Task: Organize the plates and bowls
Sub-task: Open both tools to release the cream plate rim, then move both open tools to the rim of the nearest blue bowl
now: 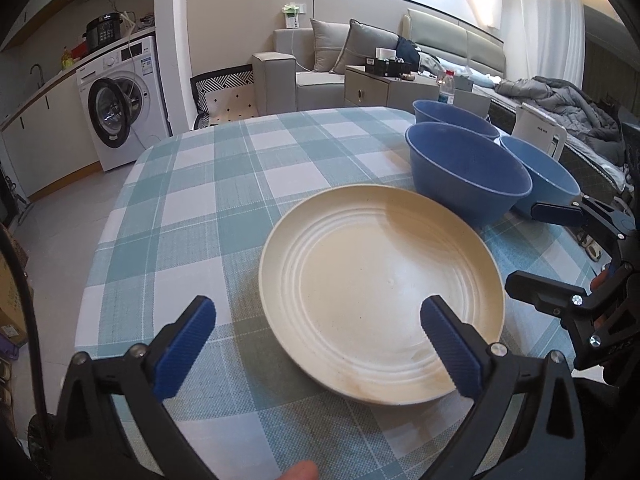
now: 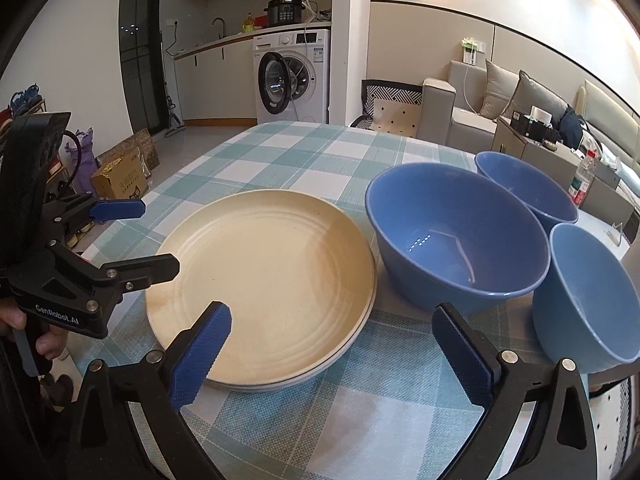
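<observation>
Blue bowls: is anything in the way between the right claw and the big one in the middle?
Nothing visible. The right claw is open, and only bare checked tablecloth lies between it and the middle blue bowl. The cream plates sit off to its left.

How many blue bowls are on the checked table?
3. The large round blue bowl sits right of the cream plate stack; a smaller blue bowl is behind it, another nearest the table's right edge. None appears hidden.
</observation>
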A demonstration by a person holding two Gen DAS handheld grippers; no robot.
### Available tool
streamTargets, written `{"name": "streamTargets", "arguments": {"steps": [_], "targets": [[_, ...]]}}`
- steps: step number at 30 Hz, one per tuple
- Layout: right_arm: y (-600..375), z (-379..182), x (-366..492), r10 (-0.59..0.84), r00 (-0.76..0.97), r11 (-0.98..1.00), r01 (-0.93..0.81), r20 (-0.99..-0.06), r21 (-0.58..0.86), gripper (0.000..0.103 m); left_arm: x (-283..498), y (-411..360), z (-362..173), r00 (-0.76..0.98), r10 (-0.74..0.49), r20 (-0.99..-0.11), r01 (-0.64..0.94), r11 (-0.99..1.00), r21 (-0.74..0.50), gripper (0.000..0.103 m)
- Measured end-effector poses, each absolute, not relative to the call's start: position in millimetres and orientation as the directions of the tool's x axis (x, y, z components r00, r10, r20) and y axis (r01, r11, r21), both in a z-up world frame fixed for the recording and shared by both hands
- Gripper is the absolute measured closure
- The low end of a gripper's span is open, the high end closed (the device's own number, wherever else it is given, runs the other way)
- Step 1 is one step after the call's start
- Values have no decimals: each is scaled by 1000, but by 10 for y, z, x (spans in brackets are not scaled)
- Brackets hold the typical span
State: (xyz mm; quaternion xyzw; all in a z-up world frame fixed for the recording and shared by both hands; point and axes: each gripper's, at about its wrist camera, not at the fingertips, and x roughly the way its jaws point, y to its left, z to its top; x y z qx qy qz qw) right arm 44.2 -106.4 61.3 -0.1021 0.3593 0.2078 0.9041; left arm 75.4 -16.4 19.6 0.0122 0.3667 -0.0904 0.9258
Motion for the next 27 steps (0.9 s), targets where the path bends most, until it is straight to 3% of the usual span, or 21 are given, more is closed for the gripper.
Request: {"name": "streamTargets", "arguments": {"steps": [18, 27], "targets": [[-1303, 1109, 307, 347, 702, 870, -489, -622, -67, 1, 786, -160, 364, 768, -139, -626, 119, 990, -74, 0], [-1628, 1508, 395, 353, 766, 899, -436, -537, -30, 1, 845, -235, 511, 782, -97, -616, 95, 995, -37, 0]]}}
